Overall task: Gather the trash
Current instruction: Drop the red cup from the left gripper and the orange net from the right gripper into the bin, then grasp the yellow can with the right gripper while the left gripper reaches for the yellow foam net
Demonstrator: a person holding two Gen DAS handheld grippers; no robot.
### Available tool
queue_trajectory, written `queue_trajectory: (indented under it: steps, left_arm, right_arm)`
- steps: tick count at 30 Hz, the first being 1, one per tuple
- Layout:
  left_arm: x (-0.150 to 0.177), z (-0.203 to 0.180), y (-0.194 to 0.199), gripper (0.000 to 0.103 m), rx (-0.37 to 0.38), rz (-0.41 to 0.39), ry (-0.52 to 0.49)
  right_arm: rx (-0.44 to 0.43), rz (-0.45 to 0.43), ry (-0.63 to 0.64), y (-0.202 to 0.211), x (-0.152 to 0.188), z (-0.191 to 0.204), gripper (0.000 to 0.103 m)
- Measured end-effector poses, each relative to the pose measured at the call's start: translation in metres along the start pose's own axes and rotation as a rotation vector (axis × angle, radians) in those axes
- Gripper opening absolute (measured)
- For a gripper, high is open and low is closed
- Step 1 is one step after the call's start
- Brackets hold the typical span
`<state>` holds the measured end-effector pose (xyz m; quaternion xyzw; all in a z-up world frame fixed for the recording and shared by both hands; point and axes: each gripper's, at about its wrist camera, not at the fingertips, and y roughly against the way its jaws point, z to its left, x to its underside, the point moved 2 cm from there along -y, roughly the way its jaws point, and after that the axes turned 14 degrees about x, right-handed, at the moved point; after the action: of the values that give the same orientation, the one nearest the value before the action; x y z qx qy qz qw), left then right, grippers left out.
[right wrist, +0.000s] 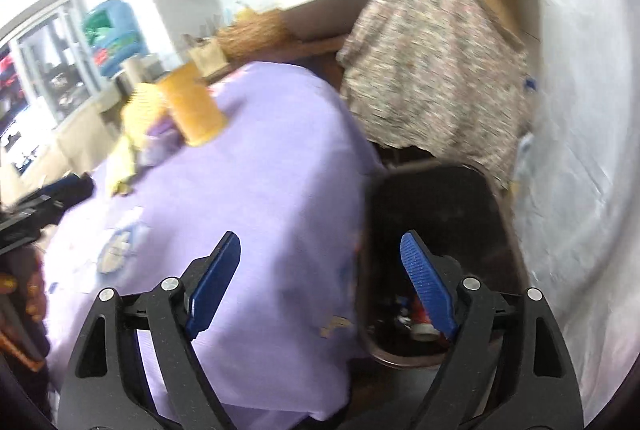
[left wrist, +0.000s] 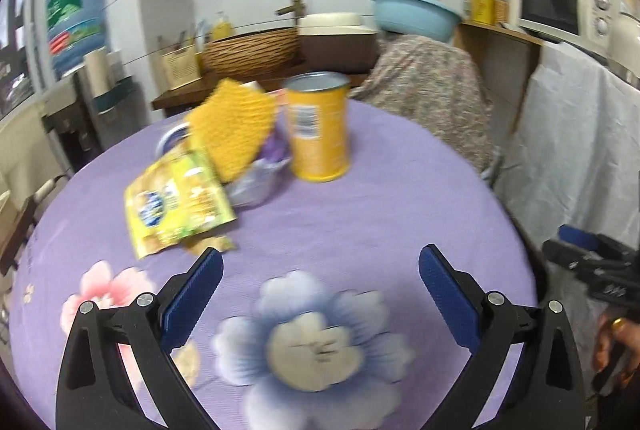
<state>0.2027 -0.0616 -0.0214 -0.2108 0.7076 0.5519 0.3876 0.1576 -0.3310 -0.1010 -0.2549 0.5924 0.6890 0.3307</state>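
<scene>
Left gripper point(left wrist: 320, 270): your ribbed blue pads stand wide apart, nothing between them; it hovers over the near part of the table.
Right gripper point(right wrist: 320, 250): your jaws are spread, empty; the right pad sits above the bin, the left pad above the cloth edge.
Table point(left wrist: 400, 198): round, draped in a lilac ribbed cloth printed with large soft-edged flowers.
Can point(left wrist: 319, 126): yellow cylinder, upright, silvery rim, barcode label; stands toward the far side of the table, just beside the other litter.
Wrapper point(left wrist: 180, 198): flat, glossy yellow-green packet, lying crumpled left of the can.
Yellow pad point(left wrist: 234, 128): bumpy, knit-like yellow piece, tilted up against a crinkled lilac bag point(left wrist: 260, 178).
Bin point(right wrist: 436, 230): dark, smooth-walled, rounded rectangle, on the floor right of the table; small red and white scraps lie at its bottom.
Blur: both views are smeared, so you cannot read the labels.
</scene>
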Motion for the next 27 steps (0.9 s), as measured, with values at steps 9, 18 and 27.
queue_trajectory:
  steps: [9, 18, 27]
  left_arm:
    - [0.021, 0.078, 0.018, 0.097, -0.118, 0.017, 0.078]
    - [0.025, 0.100, 0.029, 0.097, -0.094, -0.004, 0.135]
    - [0.024, 0.106, 0.028, 0.097, -0.074, -0.001, 0.120]
  right_arm:
    - [-0.139, -0.010, 0.117, -0.003, -0.037, 0.082, 0.083]
    - [-0.170, -0.065, 0.181, -0.042, -0.096, 0.164, 0.094]
    - [-0.026, -0.093, 0.201, -0.116, -0.146, 0.212, 0.094]
